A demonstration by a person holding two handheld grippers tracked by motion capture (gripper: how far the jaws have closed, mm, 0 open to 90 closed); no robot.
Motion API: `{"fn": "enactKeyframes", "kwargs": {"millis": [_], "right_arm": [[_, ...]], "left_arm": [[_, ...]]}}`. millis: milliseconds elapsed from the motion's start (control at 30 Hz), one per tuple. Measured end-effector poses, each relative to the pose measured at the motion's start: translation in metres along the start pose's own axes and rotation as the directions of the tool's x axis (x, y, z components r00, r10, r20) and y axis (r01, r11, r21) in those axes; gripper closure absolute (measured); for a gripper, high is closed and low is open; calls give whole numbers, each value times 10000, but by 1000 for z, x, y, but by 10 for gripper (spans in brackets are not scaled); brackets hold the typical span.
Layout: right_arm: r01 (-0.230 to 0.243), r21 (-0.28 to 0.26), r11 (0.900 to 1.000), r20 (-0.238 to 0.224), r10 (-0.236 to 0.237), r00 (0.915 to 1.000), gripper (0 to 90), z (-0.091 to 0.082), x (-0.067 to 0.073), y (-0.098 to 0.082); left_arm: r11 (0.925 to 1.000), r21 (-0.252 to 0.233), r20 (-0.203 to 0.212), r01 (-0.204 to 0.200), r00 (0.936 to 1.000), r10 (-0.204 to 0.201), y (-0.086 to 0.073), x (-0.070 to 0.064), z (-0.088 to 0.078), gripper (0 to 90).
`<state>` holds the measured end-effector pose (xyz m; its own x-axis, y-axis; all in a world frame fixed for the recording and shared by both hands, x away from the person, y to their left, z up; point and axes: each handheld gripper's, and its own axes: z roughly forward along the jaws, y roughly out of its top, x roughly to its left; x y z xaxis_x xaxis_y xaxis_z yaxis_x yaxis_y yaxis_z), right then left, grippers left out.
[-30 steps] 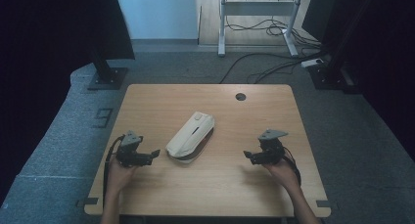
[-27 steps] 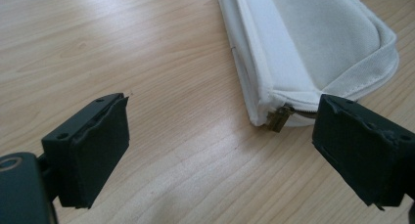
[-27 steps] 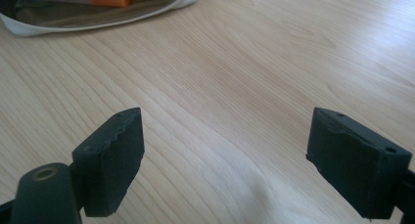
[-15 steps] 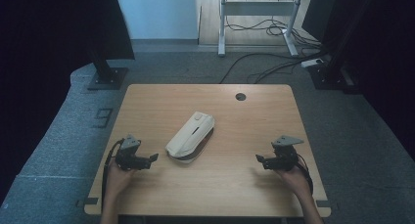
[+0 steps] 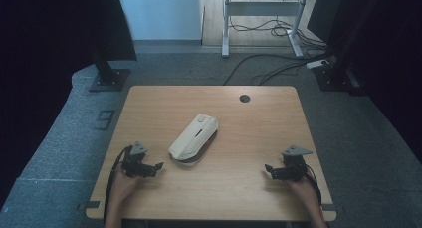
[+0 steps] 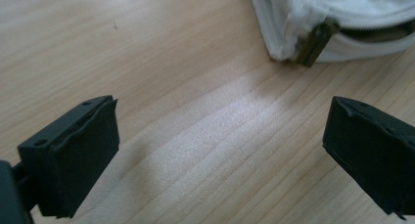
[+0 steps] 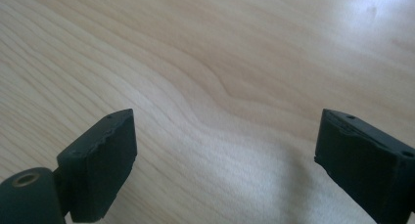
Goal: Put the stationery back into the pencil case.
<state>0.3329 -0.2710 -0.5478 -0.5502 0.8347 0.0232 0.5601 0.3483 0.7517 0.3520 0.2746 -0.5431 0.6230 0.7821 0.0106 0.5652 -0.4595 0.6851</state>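
Pouch (image 5: 194, 140), white, zippered, lies mid-table (image 5: 239, 188), just beyond my left tongs (image 5: 158, 166). Both tongs just widened, empty; right tongs (image 5: 267, 169) well apart. Approach zipper pull (image 6: 311, 42) low, pinch squarely.

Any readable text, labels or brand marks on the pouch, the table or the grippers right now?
None can be read. The white zip pouch is plain, with no print showing in the high view or the left gripper view. The wooden table shows bare grain, and the black jaws carry no lettering.
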Motion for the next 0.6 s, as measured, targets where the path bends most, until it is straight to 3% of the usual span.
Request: {"fn": "enactKeyframes", "kwargs": {"millis": [100, 600], "right_arm": [[16, 160, 9999, 27, -17, 10000, 77, 3, 0, -5], [155, 284, 9995, -12, -155, 9999, 85, 3, 3, -8]], "left_arm": [[9995, 311, 70, 26, 10000, -28, -1, 0, 5, 0], [9990, 390, 43, 206, 9998, -208, -1, 0, 6, 0]]}}
